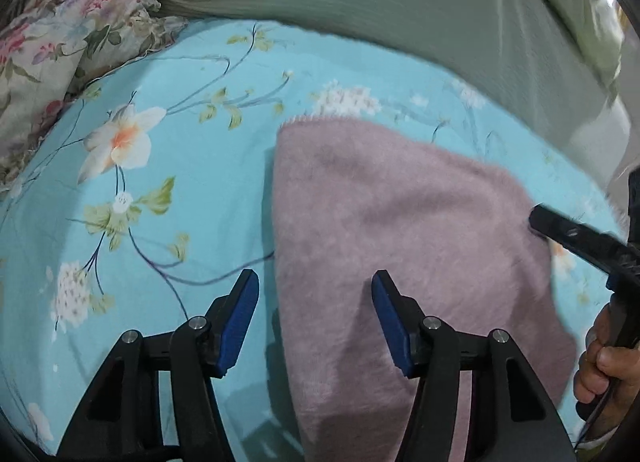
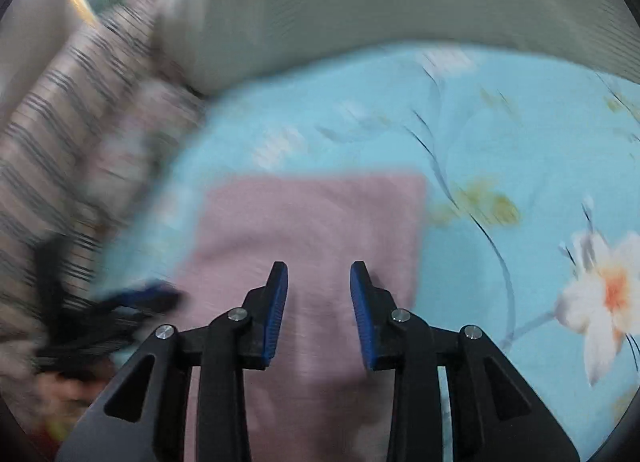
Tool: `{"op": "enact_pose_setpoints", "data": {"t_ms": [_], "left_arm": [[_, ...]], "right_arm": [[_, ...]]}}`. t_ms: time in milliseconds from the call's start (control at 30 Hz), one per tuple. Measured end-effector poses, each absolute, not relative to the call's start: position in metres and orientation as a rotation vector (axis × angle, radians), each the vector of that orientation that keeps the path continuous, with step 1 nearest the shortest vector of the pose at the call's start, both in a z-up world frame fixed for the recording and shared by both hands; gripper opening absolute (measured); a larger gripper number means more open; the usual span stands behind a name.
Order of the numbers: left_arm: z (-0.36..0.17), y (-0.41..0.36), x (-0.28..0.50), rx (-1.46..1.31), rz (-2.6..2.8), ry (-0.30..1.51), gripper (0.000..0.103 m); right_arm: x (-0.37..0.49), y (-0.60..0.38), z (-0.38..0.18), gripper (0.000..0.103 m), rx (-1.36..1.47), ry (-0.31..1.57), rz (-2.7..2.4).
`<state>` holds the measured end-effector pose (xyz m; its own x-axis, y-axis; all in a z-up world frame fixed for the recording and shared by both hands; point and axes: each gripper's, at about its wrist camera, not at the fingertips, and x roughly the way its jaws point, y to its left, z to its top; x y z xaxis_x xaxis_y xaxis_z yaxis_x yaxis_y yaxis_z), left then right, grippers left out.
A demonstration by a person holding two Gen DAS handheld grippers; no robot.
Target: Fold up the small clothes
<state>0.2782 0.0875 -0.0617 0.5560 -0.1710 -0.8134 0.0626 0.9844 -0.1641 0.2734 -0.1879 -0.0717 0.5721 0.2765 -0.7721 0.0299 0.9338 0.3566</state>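
Bed sheet: a turquoise bed sheet [image 1: 192,166] printed with white and orange flowers fills most of both of my wrist views and carries everything else.

Blanket: a grey-green ribbed blanket [image 1: 360,14] is banked along the far edge, from 11 o'clock round to 2 o'clock in my left wrist view.

Floral pillow: a floral pillow [image 1: 52,42] sits at 10 o'clock in the same view, its corner touching the blanket.

Garment: the small mauve fuzzy garment [image 1: 392,230] lies flat on the sheet, spreading from centre to 5 o'clock in my left view; in my right view the same piece [image 2: 312,222] sits at centre, blurred, reaching down to 6 o'clock under my fingers.

Left gripper: my left gripper [image 1: 315,322] hangs over the garment's left edge with its jaws spread wide and nothing between them; one blue pad is over bare sheet, the other over the fabric.

Right gripper: my right gripper [image 2: 319,312] is parted and empty above the garment; from the left view its black finger tip [image 1: 538,218] is at the garment's right edge, at 3 o'clock, whether touching I cannot tell.

Right hand: my right hand [image 1: 604,374] wraps the handle at 4 o'clock.
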Motion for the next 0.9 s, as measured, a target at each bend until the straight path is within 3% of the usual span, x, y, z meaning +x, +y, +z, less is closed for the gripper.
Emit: {"op": "enact_pose_setpoints", "data": {"t_ms": [100, 400, 700, 900], "left_arm": [[-0.071, 0.086, 0.278, -0.127, -0.155, 0.979, 0.060], [-0.057, 0.079, 0.257, -0.078, -0.123, 0.967, 0.058], [-0.043, 0.080, 0.190, -0.014, -0.090, 0.939, 0.058], [-0.048, 0.078, 0.152, 0.007, -0.099, 0.956, 0.060]], "right_arm": [[0.271, -0.205, -0.097, 0.025, 0.425, 0.954, 0.137], [0.256, -0.204, -0.076, 0.028, 0.398, 0.959, 0.093], [0.174, -0.162, -0.036, 0.029, 0.360, 0.903, 0.200], [0.128, -0.143, -0.050, 0.029, 0.338, 0.967, 0.192]]}}
